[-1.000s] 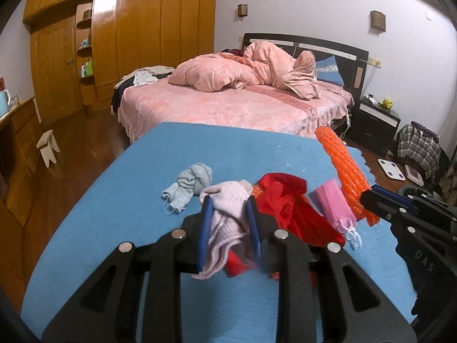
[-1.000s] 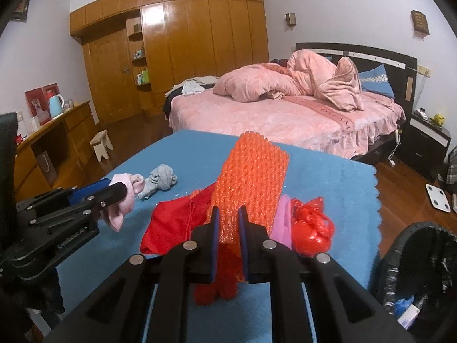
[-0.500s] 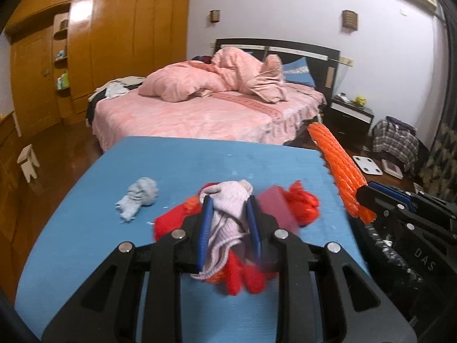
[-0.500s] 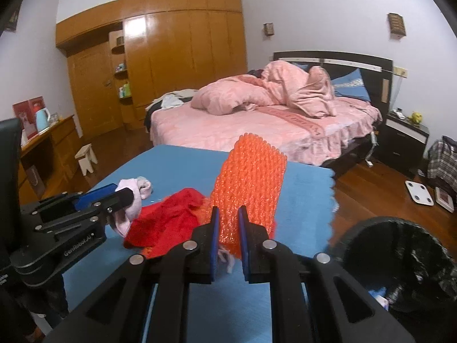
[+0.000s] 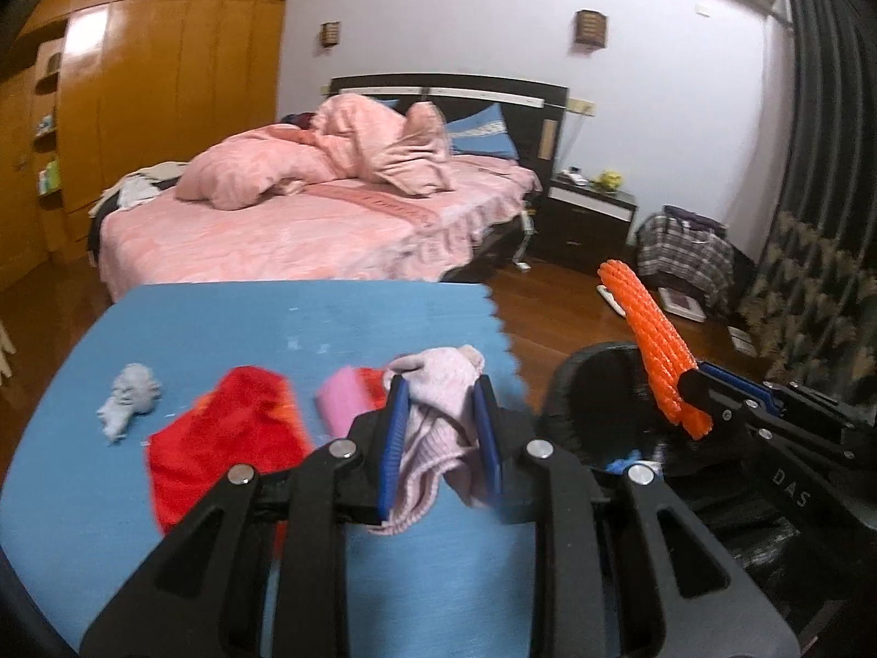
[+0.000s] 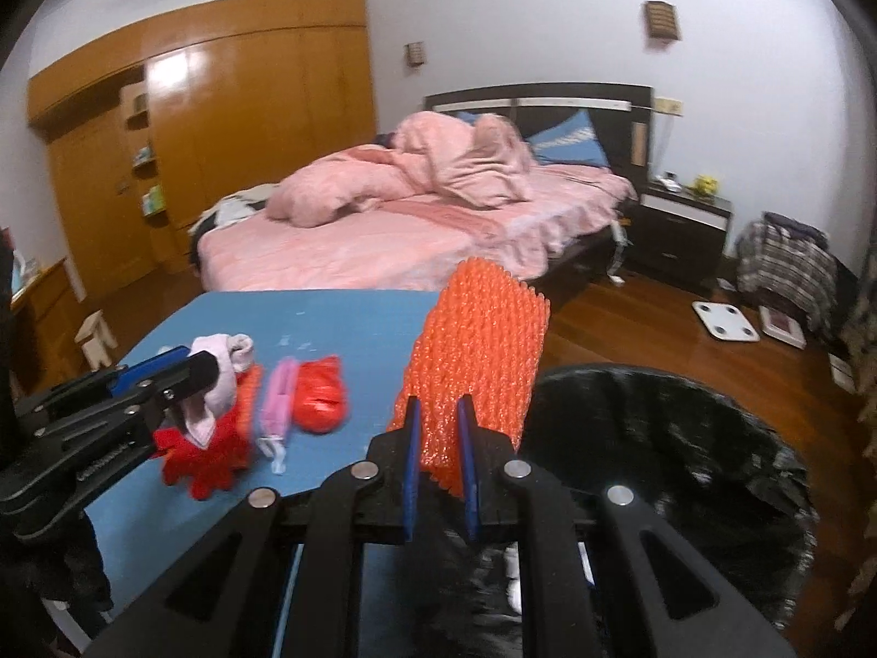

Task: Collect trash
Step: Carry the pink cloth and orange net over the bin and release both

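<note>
Orange foam netting (image 6: 477,362) stands upright between the blue pads of my right gripper (image 6: 438,438), clamped narrow on its lower end, above the near rim of the black-lined trash bin (image 6: 712,438). My left gripper (image 5: 438,427) is pinched on a pale pink knitted sock (image 5: 433,411), which bunches above the pads and droops below them, over the right edge of the blue table mat (image 5: 246,318).

On the mat lie a red cloth (image 5: 230,427), a pink face mask (image 6: 277,400) just right of it, and a crumpled red plastic bag (image 6: 320,395) beside the mask. A grey balled sock (image 5: 129,397) lies apart toward the left side. From the left wrist view the bin (image 5: 597,384) stands just past the mat's jagged right edge, on the wooden floor (image 5: 548,307). Beyond the mat is a bed with pink bedding (image 5: 307,219).
</note>
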A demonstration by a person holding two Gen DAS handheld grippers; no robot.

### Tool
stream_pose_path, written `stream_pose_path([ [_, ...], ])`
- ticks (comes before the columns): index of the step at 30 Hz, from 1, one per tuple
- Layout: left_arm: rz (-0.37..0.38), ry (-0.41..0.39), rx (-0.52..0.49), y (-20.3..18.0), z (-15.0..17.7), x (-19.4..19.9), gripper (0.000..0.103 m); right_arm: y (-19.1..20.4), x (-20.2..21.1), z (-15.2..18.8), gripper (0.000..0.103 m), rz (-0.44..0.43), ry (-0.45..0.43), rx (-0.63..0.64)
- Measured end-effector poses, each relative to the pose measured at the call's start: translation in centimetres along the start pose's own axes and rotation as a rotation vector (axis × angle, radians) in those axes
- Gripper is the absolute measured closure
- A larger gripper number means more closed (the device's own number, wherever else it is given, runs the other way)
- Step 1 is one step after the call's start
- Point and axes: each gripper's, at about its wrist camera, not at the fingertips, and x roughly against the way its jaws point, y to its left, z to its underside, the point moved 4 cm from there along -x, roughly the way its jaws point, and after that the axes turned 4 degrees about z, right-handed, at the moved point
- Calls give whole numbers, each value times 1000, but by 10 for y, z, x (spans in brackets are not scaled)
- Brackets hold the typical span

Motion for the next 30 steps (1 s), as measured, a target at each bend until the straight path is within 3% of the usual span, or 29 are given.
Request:
stream_pose_path([
  [12,176,23,-57,-87,-10,-40,79,-95,12,13,90,155,25,-101],
  [24,296,67,-84,-142,-4,-74,77,-139,20,26,90,218,44,-149],
  [25,302,67,-87,-144,-3,-75,74,-141,19,27,86,219,47,-151],
  [26,308,67,-88,-145,-3,-76,59,-143,19,29,85,221,50,-153],
  [28,313,56,-84,-142,-2,-75,45,-147,19,30,80,228,53,-164],
  [30,306,55,-85,-139,-2,-72,43,-151,19,31,73,237,57,-174],
])
